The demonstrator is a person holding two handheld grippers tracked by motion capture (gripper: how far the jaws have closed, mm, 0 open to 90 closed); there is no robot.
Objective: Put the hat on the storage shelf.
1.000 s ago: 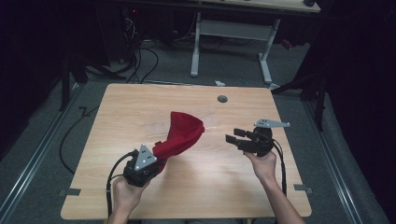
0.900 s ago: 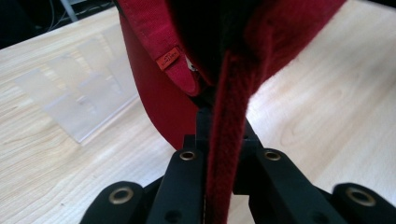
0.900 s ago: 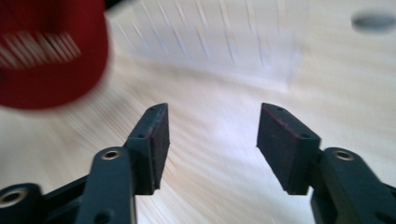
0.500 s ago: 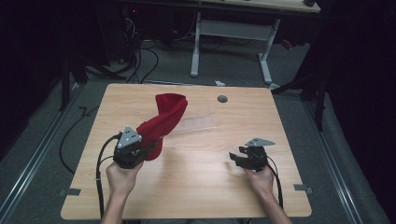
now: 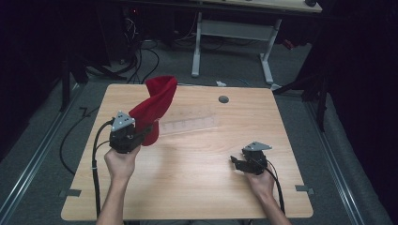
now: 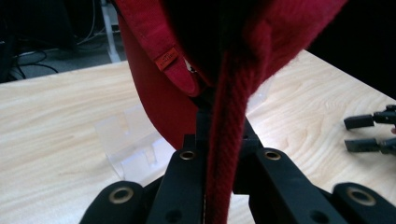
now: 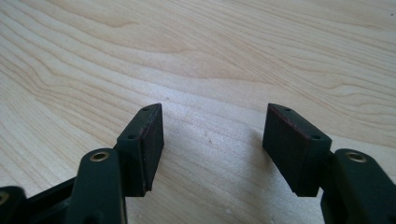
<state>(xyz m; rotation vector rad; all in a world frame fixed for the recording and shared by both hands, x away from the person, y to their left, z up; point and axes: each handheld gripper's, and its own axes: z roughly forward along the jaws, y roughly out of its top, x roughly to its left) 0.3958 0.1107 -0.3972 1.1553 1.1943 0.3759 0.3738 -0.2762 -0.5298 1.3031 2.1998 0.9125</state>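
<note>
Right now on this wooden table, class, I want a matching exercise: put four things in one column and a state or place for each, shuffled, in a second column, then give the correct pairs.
Column 1:
1. red knitted fabric hat
2. left gripper
3. right gripper
4. clear plastic tray

Column 2:
A. jaws apart with nothing between them, over bare wood
B. lying flat on the table, behind the hat
C. held up off the table, standing above a gripper
D. jaws closed on red fabric

Pairs: 1-C, 2-D, 3-A, 4-B
</note>
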